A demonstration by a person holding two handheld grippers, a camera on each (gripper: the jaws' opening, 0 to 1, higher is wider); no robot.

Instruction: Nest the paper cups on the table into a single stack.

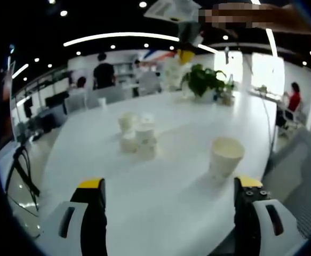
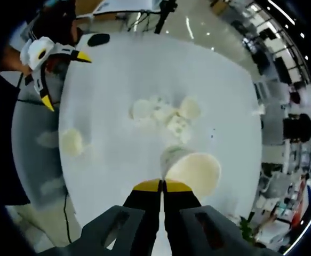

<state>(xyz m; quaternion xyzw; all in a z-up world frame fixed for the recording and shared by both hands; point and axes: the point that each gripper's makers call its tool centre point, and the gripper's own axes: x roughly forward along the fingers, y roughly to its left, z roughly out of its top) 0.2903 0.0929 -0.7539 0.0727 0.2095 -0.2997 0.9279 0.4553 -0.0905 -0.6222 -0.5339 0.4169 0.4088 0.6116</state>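
R gripper (image 2: 162, 188) has its jaws pressed together on the rim of a paper cup (image 2: 193, 169), held up over the white table (image 2: 118, 69) w/ the cup's open mouth tilted toward the camera. L gripper (image 1: 168, 191) is spread wide, nothing between the jaws, low over the near edge of the table (image 1: 160, 213); it also shows in the right gripper view at upper left (image 2: 64, 77), jaws apart, off the table's far side.

Where the cups are: a cluster of cups (image 1: 137, 136) sits mid-table in the left gripper view (count unclear, too blurry, looks like several upright ones touching or nearly so), and a single cup (image 1: 225, 156) stands upright apart from them, nearer the L gripper's right jaw. The right gripper view shows the same cluster (image 2: 166, 114) beyond the held cup and the lone cup (image 2: 71, 142) well off to one side.

Step in hand, as I read it: R is carrying a picked cup toward a partner to nest it; no stack built yet.

Next move needs: turn the held cup mouth-up, line its base over an upright cup's mouth, lower straight, then release. L could steady the target cup, since light paper cups prob tip or slide when pushed.
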